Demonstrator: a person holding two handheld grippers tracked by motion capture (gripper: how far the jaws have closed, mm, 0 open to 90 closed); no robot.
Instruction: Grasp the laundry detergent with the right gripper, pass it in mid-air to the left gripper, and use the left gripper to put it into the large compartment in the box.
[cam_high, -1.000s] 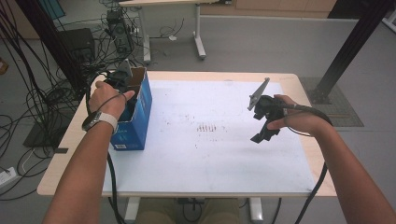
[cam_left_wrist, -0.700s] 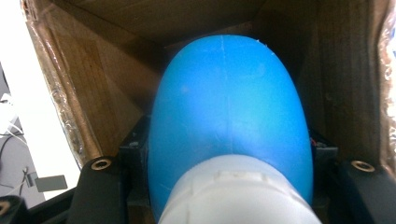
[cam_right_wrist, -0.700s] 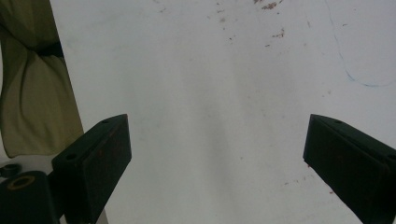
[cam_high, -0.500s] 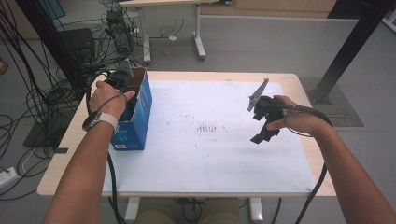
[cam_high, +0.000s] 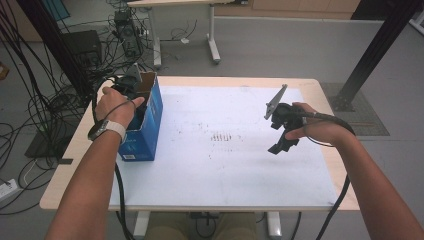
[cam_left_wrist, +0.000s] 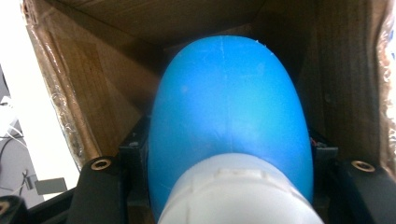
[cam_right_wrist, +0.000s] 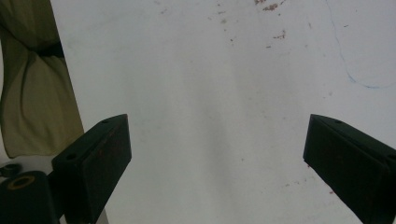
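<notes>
An open blue cardboard box (cam_high: 146, 126) stands on the table's left side. My left gripper (cam_high: 134, 85) reaches down into it from above, under the person's left hand. Seen from the left gripper view, the brown inner walls of the box (cam_left_wrist: 107, 70) surround a smooth blue rounded object (cam_left_wrist: 229, 102) with a white end (cam_left_wrist: 238, 191). The left gripper (cam_left_wrist: 229, 156) is shut on this object, one black jaw on each side. On the right, my right gripper (cam_high: 281, 144) hangs over the white mat (cam_high: 225, 170), and it (cam_right_wrist: 217, 154) is open with nothing between its jaws.
The white mat (cam_right_wrist: 210, 70) carries small reddish-brown specks (cam_high: 222, 136) near its middle. A pale wooden table edge (cam_high: 75, 200) frames it. Cables (cam_high: 45, 105) and equipment lie on the floor at the left, and a black post (cam_high: 372, 55) stands at the far right.
</notes>
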